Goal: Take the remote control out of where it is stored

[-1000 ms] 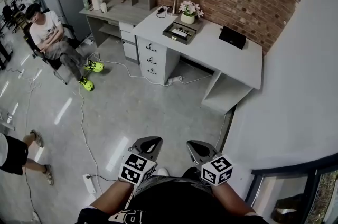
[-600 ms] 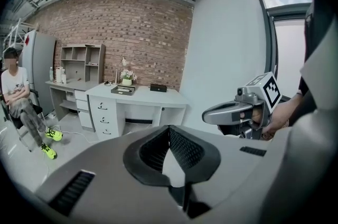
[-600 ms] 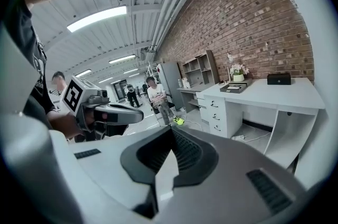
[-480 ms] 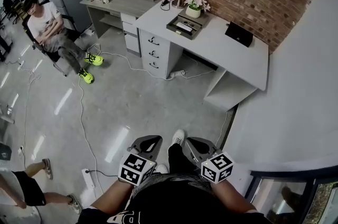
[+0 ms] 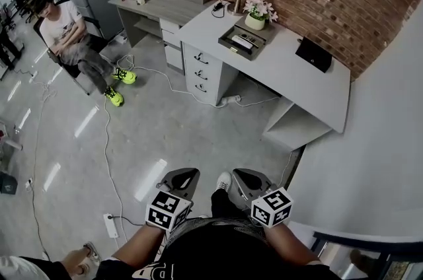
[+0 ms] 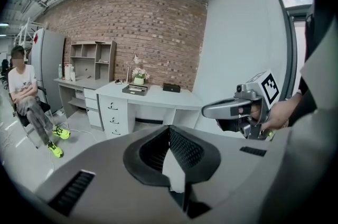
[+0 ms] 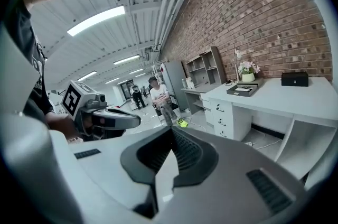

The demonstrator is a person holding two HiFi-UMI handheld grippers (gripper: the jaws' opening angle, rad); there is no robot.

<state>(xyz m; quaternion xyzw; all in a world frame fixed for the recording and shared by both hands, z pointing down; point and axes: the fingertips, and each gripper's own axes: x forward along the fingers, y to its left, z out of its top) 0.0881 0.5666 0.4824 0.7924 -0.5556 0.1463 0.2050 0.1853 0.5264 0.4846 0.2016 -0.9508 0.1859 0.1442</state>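
The remote control (image 5: pixel 242 41) lies in a dark tray (image 5: pixel 230 46) on the far grey desk (image 5: pixel 284 70), by a flower pot (image 5: pixel 259 11). Both grippers are low in front of the person's body, far from the desk. My left gripper (image 5: pixel 184 175) is shut with nothing in it, and so is my right gripper (image 5: pixel 242 177). In the left gripper view the shut jaws of the left gripper (image 6: pixel 169 130) face the desk and the tray (image 6: pixel 134 89); the right gripper (image 6: pixel 227 108) shows beside them. The right gripper view shows its right gripper (image 7: pixel 171 131), the tray (image 7: pixel 243 90) and the left gripper (image 7: pixel 113 118).
A black box (image 5: pixel 313 54) sits on the desk's right part, and a drawer unit (image 5: pixel 207 71) stands under its left end. A person (image 5: pixel 73 41) sits on a chair at the left. Cables and a power strip (image 5: pixel 110 226) lie on the floor. A white wall (image 5: pixel 377 160) runs along the right.
The desk has shifted right and slightly down in the head view. The walking person at the lower left has nearly left the picture. Both grippers stay shut in the same place.
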